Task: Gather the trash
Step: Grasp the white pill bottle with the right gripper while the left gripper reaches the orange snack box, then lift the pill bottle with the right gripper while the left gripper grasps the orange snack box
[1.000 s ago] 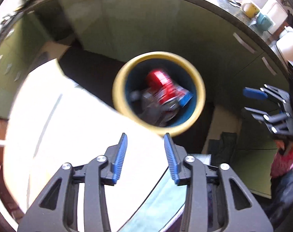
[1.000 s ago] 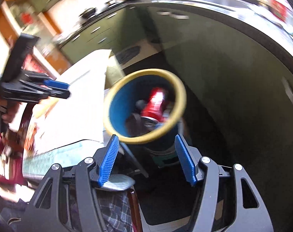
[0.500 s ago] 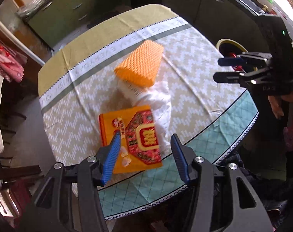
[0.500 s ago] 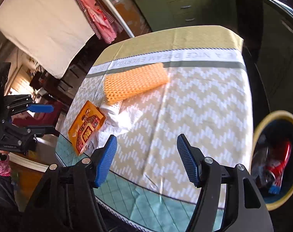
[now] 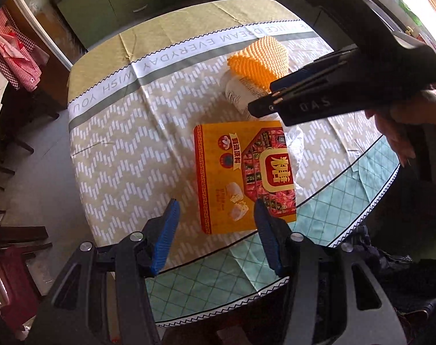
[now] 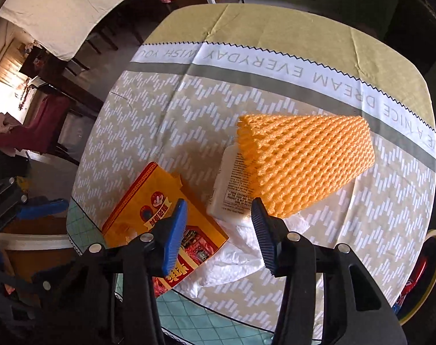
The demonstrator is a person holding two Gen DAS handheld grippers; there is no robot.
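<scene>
While hovering above the table (image 6: pixel 275 28), both empty and spread wide: left gripper (image 5: pixel 215 227) over the yellow box (image 5: pixel 240 172), right gripper (image 6: pixel 219 224) over the white bottle (image 6: pixel 229 189). Largest to smallest: orange foam net (image 6: pixel 307 164) at 1 o'clock, box at 9 o'clock, crumpled tissue (image 6: pixel 240 256) at 6 o'clock. Bin (image 6: pixel 430 276) at 4 o'clock. Step: approach. Next, likely: descend, close on bottle.
</scene>
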